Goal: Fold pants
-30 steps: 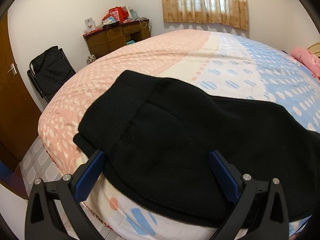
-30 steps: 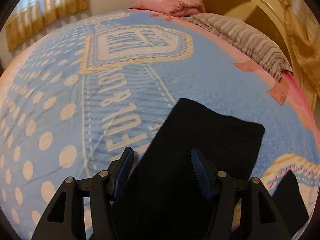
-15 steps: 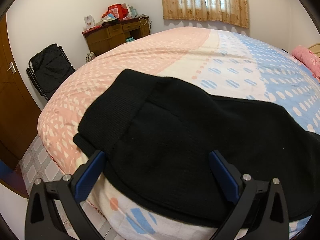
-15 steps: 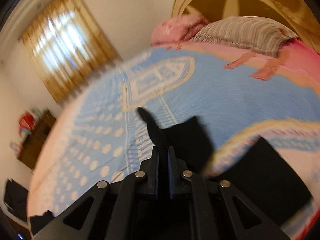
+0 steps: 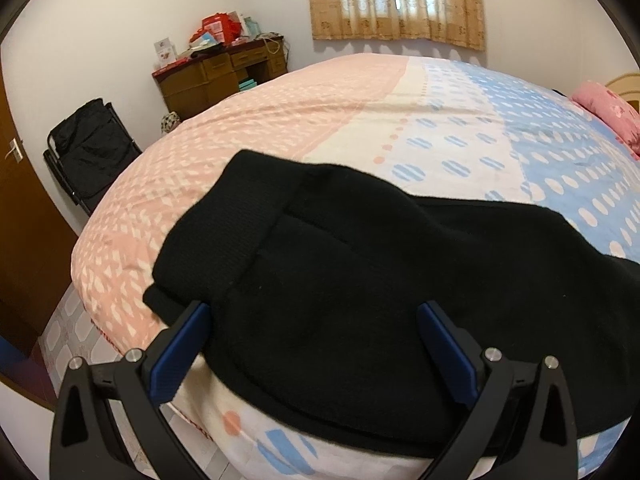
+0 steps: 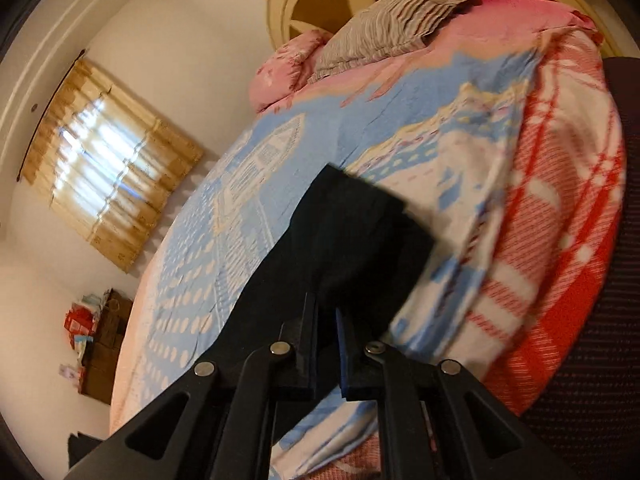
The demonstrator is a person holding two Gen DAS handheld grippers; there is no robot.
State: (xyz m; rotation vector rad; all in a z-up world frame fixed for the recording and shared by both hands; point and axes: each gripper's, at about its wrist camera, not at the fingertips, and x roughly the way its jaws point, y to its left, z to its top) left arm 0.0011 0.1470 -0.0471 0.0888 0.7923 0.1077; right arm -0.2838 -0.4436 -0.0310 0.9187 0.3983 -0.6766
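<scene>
Black pants (image 5: pixel 360 280) lie on the bed (image 5: pixel 340 112), with the ribbed waistband (image 5: pixel 224 232) toward the bed's left corner. My left gripper (image 5: pixel 312 336) is open, its blue pads either side of the waist end, just above the cloth. In the right wrist view my right gripper (image 6: pixel 326 340) is shut on the leg end of the pants (image 6: pixel 340 240) and holds it lifted off the bed, tilted hard to the left.
A wooden desk (image 5: pixel 220 76) with boxes and a black folding chair (image 5: pixel 88 148) stand beyond the bed's left side. Pink and striped pillows (image 6: pixel 360 40) lie by the headboard. A curtained window (image 5: pixel 396 0) is on the far wall. The bed edge drops to tiled floor (image 5: pixel 60 344).
My right gripper shut on the pants leg end, then lifted it and swung it, tilting strongly. My left gripper stayed open and almost still over the waist end.
</scene>
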